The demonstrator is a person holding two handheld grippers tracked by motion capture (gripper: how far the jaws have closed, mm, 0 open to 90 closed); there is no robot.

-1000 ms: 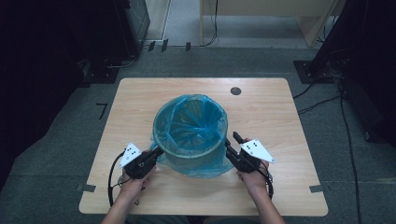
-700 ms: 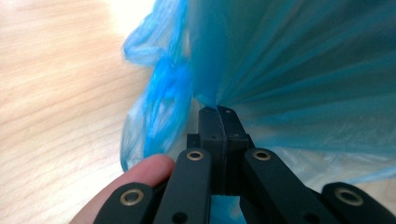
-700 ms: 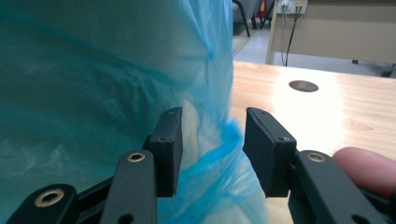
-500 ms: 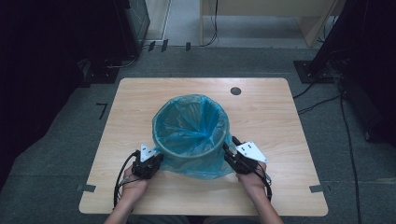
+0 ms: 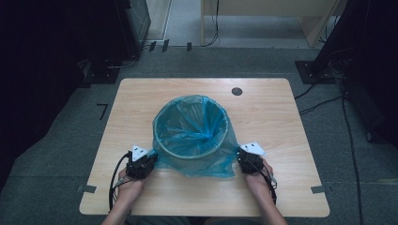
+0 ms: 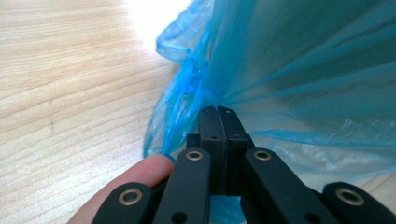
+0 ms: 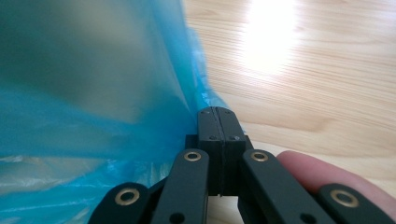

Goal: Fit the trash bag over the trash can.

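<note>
A pale wooden bench (image 5: 141, 101) stands on grey carpet amid dark equipment. At its centre sits a bin (image 5: 192, 157) lined with a blue bag (image 5: 195, 129), whose loose skirt drapes over the rim and down the near side. Low at the left, the left hand-held gripper (image 6: 217, 110) is clenched on a pinch of film; at the right, the right hand-held gripper (image 7: 217, 111) has just closed on the opposite edge. Gripping both sides probably serves to draw the liner down evenly.

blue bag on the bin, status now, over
Left gripper and right gripper shut on thin blue plastic bag. Bag lines round bin. Nothing obstructing.
</note>
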